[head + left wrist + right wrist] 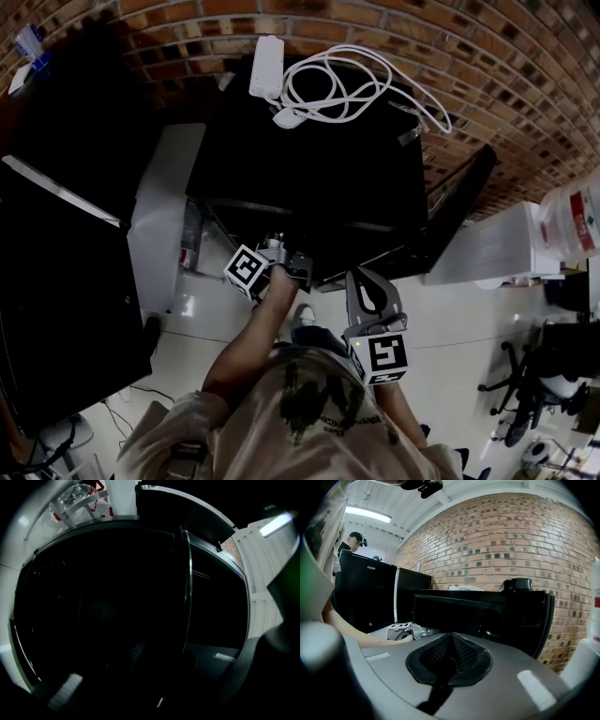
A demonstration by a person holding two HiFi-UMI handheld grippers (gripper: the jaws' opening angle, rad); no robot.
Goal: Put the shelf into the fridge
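Shelf (pixel 188 588): seen edge-on as a thin glinting line inside the dark fridge (pixel 309 159) cavity, running down into the left gripper (pixel 292 265). That claw looks pinched on the shelf's near edge, though its view is very dim. Right gripper (pixel 450 641): claw pressed together on nothing, held outside in front of the opening, near the open door (pixel 459 211). Fridge top: white coiled cable (pixel 337 84) and white adapter (pixel 266 66), with a brick wall (pixel 487 66) behind.
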